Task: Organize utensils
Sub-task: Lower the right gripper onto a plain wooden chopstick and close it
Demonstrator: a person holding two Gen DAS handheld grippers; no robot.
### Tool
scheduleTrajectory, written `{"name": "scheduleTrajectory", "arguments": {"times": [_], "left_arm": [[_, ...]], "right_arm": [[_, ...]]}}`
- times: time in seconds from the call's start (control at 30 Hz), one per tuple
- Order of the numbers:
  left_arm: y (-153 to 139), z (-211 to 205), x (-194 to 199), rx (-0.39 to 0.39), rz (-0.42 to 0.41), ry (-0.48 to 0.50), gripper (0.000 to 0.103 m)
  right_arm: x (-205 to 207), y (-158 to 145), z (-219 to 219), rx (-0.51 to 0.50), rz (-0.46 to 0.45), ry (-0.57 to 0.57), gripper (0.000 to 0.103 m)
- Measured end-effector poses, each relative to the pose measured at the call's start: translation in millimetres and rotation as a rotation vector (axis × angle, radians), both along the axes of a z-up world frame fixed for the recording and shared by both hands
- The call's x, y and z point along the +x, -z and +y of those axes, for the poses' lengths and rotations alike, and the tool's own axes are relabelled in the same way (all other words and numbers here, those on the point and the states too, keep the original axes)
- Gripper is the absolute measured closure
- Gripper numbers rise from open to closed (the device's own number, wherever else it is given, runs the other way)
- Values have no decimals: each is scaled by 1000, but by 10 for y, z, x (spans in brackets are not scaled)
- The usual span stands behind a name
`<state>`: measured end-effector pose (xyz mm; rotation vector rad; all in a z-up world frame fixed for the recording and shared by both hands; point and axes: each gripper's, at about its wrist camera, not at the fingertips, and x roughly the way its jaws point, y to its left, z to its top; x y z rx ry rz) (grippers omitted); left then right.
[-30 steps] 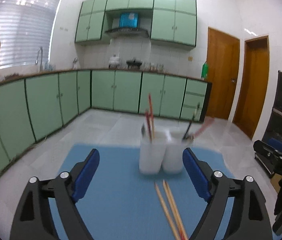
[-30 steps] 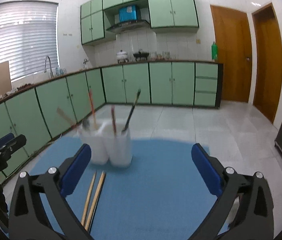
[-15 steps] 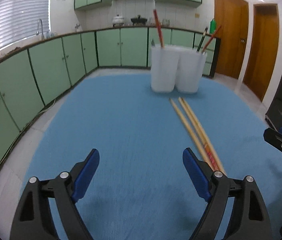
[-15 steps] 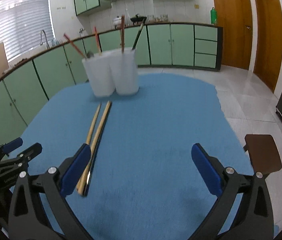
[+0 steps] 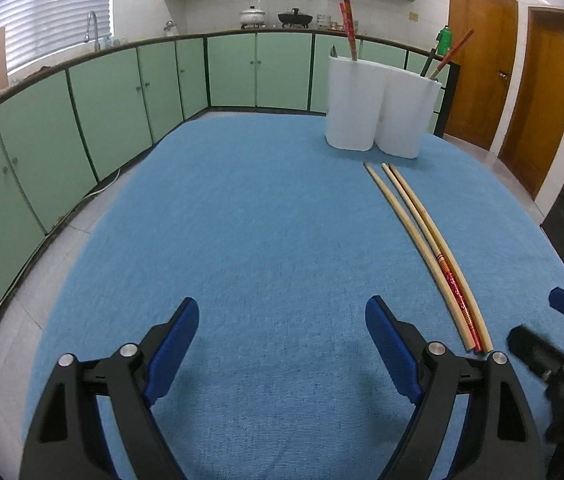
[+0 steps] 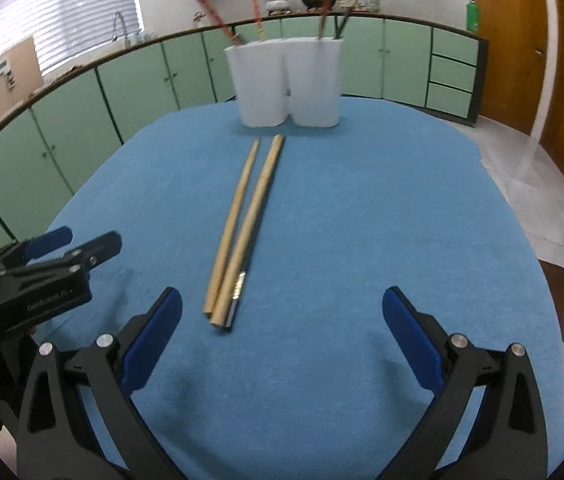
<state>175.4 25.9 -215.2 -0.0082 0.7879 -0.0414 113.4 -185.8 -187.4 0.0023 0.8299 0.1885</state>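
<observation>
Three long chopsticks (image 5: 422, 240) (image 6: 245, 224) lie side by side on the blue tablecloth (image 5: 241, 240); one has a red patterned end. Behind them stands a white two-cup holder (image 5: 378, 108) (image 6: 286, 84) with several red and dark utensils upright in it. My left gripper (image 5: 282, 312) is open over bare cloth, and the chopsticks' near ends lie just right of its right finger. My right gripper (image 6: 282, 300) is open too; the chopsticks' near ends lie between its fingers, closer to the left one, untouched. In each wrist view the other gripper shows at the frame's side.
The cloth-covered table (image 6: 422, 200) ends in rounded edges with tiled floor beyond. Green kitchen cabinets (image 5: 81, 120) run along the far walls, and wooden doors (image 5: 482, 80) stand at the right. A brown stool seat (image 6: 558, 300) sits off the table's right edge.
Both grippers have come down and tilted toward the table, so the holder has risen in both views and the chopsticks now lie close in front. Both stayed open.
</observation>
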Motion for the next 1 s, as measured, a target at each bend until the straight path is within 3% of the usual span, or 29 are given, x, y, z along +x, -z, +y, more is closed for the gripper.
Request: {"name": "scheduleTrajectory", "arguments": {"times": [0.2,0.27,0.33,0.5,0.67,0.77,1.0], "left_arm": [[4,-22,12,2,5,4,19],[11,-33,20,4,9,4,19],[17,-42,22,7,12,6,19],[28,-68,33,10,18,11,19],[30,-93,33,21,20,13,19],[39,-100,33,22,22,16,19],[66,-93,52,22,37,13,19]], "right_arm": [[102,79,27,-40,51,13,9],[160,118,-21,-49,76,44,12],[213,140,-107,-35,90,82,21],[179,114,-390,-15,79,184,25],[54,97,-465,44,60,100,30],[75,96,-494,78,64,67,38],[286,82,-590,79,73,15,44]]}}
